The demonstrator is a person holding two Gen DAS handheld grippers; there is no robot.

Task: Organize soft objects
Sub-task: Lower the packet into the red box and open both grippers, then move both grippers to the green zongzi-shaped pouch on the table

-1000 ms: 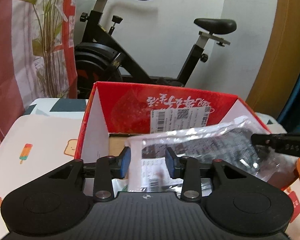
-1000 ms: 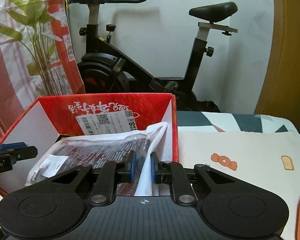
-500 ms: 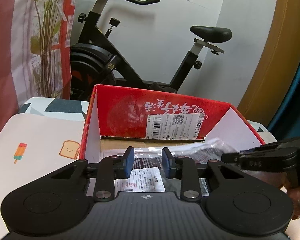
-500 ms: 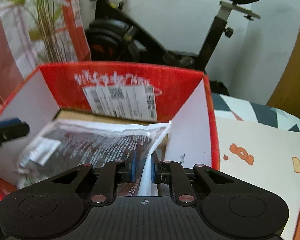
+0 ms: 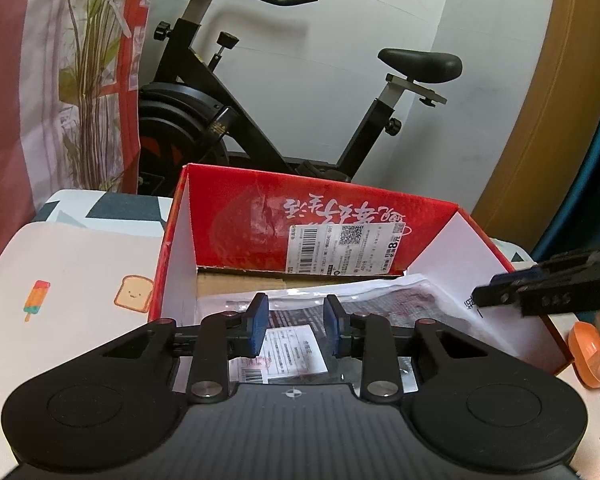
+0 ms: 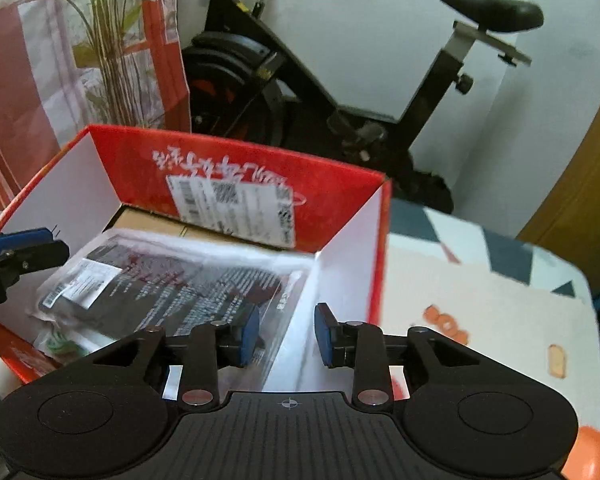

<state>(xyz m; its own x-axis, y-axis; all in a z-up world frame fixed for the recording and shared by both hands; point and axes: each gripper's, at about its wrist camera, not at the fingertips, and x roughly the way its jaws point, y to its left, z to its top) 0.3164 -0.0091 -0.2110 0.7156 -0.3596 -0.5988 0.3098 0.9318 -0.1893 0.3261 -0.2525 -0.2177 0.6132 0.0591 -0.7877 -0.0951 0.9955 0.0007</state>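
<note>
The red box point(image 5: 236, 232) bears upside-down white calligraphy and a shipping label point(image 5: 346, 250) with barcode, QR code and a legible "8".

Both wrist views look forward and slightly down, close over the red box point(image 5: 340, 220) point(image 6: 236, 176), left and right; the right view seems blurred.

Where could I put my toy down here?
Free: the printed mat left of the red box, around the toast picture, and the mat on the box's right in the right wrist view. Crowded: inside the box, where the plastic-wrapped package covers most of the floor, leaving only a cardboard strip at the back wall.
</note>
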